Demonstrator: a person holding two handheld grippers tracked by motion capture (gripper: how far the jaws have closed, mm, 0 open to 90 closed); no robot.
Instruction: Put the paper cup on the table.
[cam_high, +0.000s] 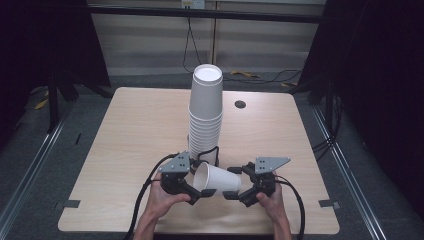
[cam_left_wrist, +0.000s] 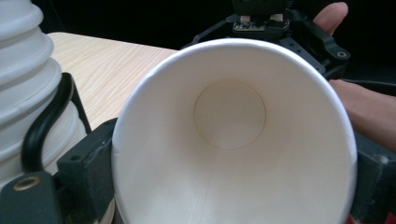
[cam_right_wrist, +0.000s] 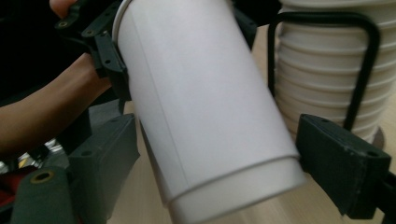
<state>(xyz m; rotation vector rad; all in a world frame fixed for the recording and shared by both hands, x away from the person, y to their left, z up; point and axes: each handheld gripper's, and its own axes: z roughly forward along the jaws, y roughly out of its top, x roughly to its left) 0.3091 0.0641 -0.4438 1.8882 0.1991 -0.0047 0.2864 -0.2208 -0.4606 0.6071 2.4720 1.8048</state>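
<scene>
Lying on its side between your two grippers, the white paper cup (cam_high: 218, 179) spans the gap from one tool to the other, lifted a little off the wooden table (cam_high: 130, 130). Your left gripper (cam_high: 196, 192) has its jaws set to a middling width and pressed against the cup's rolled rim, one pad on each side of the mouth. From the left gripper view the cup (cam_left_wrist: 231, 135) opens straight toward that camera: you look down a bare white interior to the round bottom disc, with a faint seam running along the wall and nothing inside it.

Your right gripper (cam_high: 235, 195) sits at the cup's closed base. In the right gripper view the cup (cam_right_wrist: 205, 107) leans between the two dark jaws, which stand wide apart; the left pad lies close against the wall while the right one is near the base ring, and you cannot tell from these views whether they press on it.

Just beyond both grippers, touching distance from the left one, stands the tall stack of paper cups (cam_high: 205, 112), nested mouth down so the topmost cup shows its flat bottom. A black wire holder (cam_right_wrist: 359, 74) rises along the lower rims of the stack.
</scene>
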